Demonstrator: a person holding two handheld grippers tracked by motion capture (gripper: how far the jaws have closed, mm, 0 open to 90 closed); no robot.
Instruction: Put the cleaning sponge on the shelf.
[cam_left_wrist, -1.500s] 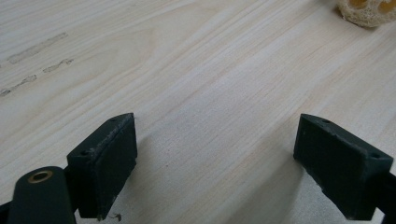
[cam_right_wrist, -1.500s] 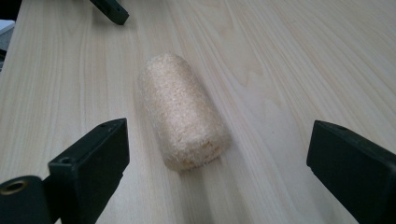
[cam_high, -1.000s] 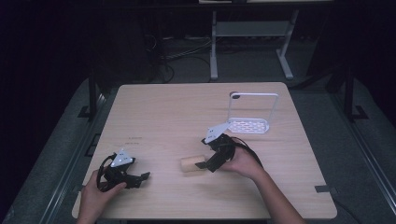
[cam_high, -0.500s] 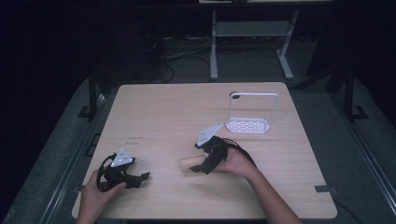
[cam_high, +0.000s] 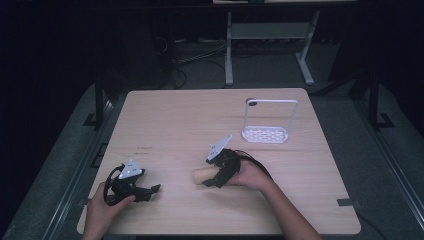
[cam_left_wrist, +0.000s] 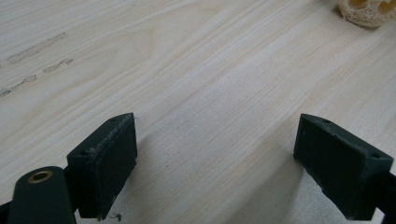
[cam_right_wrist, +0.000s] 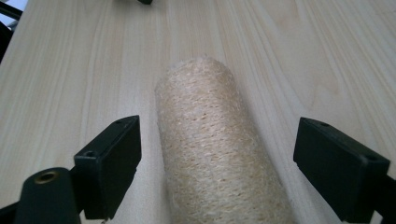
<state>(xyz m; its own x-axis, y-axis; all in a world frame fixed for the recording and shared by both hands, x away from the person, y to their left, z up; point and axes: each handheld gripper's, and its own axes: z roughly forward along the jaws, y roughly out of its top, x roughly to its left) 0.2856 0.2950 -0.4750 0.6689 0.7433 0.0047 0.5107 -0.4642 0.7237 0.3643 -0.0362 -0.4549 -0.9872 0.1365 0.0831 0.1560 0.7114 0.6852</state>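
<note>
Two grippers, both spread wide. Right gripper straddles the loofah roll, which lies lengthwise on the table between its jaws, neither pad touching: approach made, grasp pending. Left gripper, empty, rests beside; wire rack stands beyond.

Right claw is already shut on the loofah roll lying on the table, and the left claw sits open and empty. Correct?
Not quite. The right claw is open: in the right gripper view the loofah roll lies between its jaws with gaps on both sides. The left claw is open and empty over the table, as you said.
</note>
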